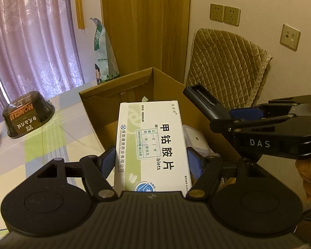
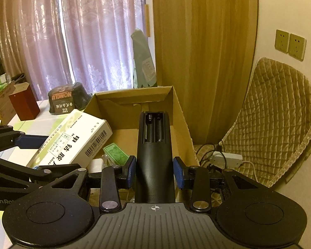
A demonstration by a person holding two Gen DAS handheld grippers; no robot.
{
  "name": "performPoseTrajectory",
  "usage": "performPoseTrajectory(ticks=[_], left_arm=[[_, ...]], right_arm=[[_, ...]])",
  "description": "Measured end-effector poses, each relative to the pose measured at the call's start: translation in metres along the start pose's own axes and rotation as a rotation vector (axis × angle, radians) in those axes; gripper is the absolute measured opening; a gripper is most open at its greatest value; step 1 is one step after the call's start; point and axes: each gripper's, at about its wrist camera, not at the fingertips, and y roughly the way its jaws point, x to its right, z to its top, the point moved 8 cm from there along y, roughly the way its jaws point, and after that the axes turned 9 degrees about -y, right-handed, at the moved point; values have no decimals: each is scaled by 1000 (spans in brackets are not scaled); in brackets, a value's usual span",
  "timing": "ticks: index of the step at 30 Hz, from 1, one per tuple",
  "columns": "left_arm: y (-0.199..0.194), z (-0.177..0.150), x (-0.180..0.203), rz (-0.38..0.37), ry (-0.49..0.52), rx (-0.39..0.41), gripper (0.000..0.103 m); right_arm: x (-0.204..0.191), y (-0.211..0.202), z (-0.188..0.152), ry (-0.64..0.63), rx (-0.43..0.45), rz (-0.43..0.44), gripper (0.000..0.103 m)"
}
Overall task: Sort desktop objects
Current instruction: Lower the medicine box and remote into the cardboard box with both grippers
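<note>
Medicine box [image 1: 151, 145], white with green print, sits between the blue fingers of the left gripper [image 1: 151, 161], which are closed on its two long sides. It hangs over the open cardboard box [image 1: 97, 112] that stands on the worktop [image 1: 31, 145] with its checked cloth. The right gripper [image 2: 154, 172] grips a black remote control [image 2: 154, 145], its battery bay open and empty, also above the carton. The step in hand seems to be the drop into the carton; the next move probably calls for lowering each item and opening the fingers without the two grippers bumping. On the medicine box one reads "甲钴胺片" and the ending "blets". The dark bowl [image 1: 28, 114] on the worktop shows "HONGLU" upside down, and the right gripper carries "DAS".
</note>
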Motion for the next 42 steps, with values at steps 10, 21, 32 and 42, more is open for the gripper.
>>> performPoseTrajectory(ticks=[10, 21, 32, 42], left_arm=[[9, -1, 2, -4, 9, -12, 67], [15, -2, 1, -1, 17, -23, 67], [21, -1, 4, -4, 22, -26, 67], [25, 1, 4, -9, 17, -24, 67]], right_arm=[[8, 6, -4, 12, -13, -4, 37], [9, 11, -2, 15, -19, -5, 37], [9, 16, -4, 17, -29, -3, 37], [8, 22, -5, 15, -39, -2, 37]])
